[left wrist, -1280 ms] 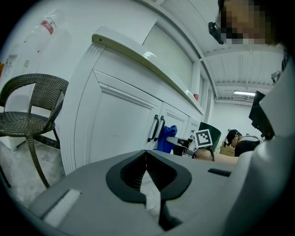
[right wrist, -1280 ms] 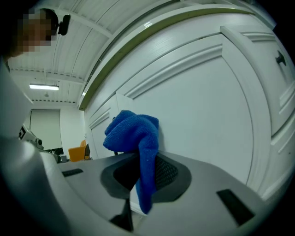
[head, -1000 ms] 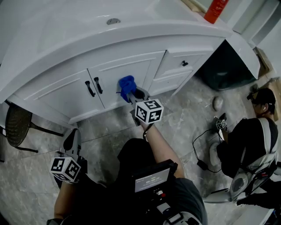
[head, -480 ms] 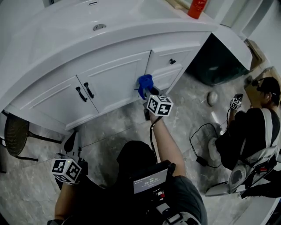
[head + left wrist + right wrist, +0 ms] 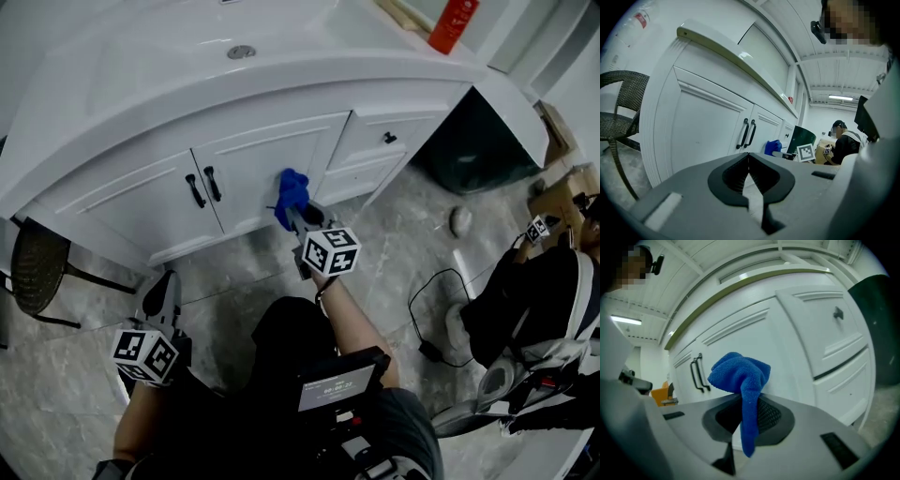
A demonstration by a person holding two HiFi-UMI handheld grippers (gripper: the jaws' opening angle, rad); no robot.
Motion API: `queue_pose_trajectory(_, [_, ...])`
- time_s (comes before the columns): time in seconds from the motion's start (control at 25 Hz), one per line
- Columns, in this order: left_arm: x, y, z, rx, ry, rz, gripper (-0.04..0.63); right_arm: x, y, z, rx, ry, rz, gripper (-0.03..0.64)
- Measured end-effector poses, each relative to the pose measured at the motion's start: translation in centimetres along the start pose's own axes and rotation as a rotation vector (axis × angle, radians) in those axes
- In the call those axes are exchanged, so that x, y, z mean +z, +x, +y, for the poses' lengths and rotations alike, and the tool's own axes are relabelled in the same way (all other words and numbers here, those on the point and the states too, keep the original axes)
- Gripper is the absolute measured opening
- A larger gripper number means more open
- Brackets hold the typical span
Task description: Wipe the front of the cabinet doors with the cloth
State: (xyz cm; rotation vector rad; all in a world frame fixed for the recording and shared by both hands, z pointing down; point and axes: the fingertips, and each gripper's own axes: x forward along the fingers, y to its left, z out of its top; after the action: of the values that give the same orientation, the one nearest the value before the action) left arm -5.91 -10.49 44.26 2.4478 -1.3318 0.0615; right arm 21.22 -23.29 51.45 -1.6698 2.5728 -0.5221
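Observation:
A blue cloth (image 5: 291, 192) is bunched in my right gripper (image 5: 294, 210), which is shut on it and holds it against the lower right part of the right cabinet door (image 5: 258, 159). In the right gripper view the cloth (image 5: 740, 376) hangs over the jaws of that gripper (image 5: 745, 416), in front of the white door, with the two black handles (image 5: 697, 372) to its left. My left gripper (image 5: 159, 292) is low by the floor in front of the left door (image 5: 122, 202), shut with nothing in it. In its own view, the left gripper (image 5: 749, 171) faces the handles (image 5: 748, 133).
Two white drawers (image 5: 389, 136) sit right of the doors, with a dark bin (image 5: 478, 141) beyond them. A red bottle (image 5: 453, 23) stands on the countertop. A wicker chair (image 5: 33, 272) is at the left. A seated person (image 5: 544, 291) and a cable (image 5: 433, 309) are on the right.
The right gripper slid the cloth right to the door's edge by the drawers, then back left toward the handles. The left gripper stayed low and shut.

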Motion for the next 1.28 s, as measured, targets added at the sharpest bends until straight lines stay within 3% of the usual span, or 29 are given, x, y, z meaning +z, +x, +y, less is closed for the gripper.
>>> queue_pose_trajectory(0.24, [-0.5, -0.7, 1.6, 0.017, -0.032, -0.005, 0.003, -3.4, 3.4, 10.5, 0.271, -0.146, 0.073, 0.049])
queue_pose_trajectory(0.4, [-1.1, -1.6, 3.1, 0.049, -0.046, -0.002, 0.003, -5.4, 5.9, 13.3, 0.336, -0.164, 0.107, 0.049])
queue_pose_trajectory(0.68, [-2.0, -3.3, 5.2, 0.117, -0.049, 0.014, 0.003, -6.5, 8.4, 12.3, 0.291, -0.156, 0.114, 0.049])
queue_pose_trajectory(0.88, [-1.6, -2.6, 4.3, 0.098, -0.025, 0.023, 0.003, -6.0, 8.0, 10.1, 0.234, -0.161, 0.096, 0.049])
queue_pose_trajectory(1.28, [-1.1, -0.6, 0.2, 0.037, 0.019, 0.033, 0.003, -5.0, 4.6, -1.4, 0.020, -0.116, 0.099, 0.049])
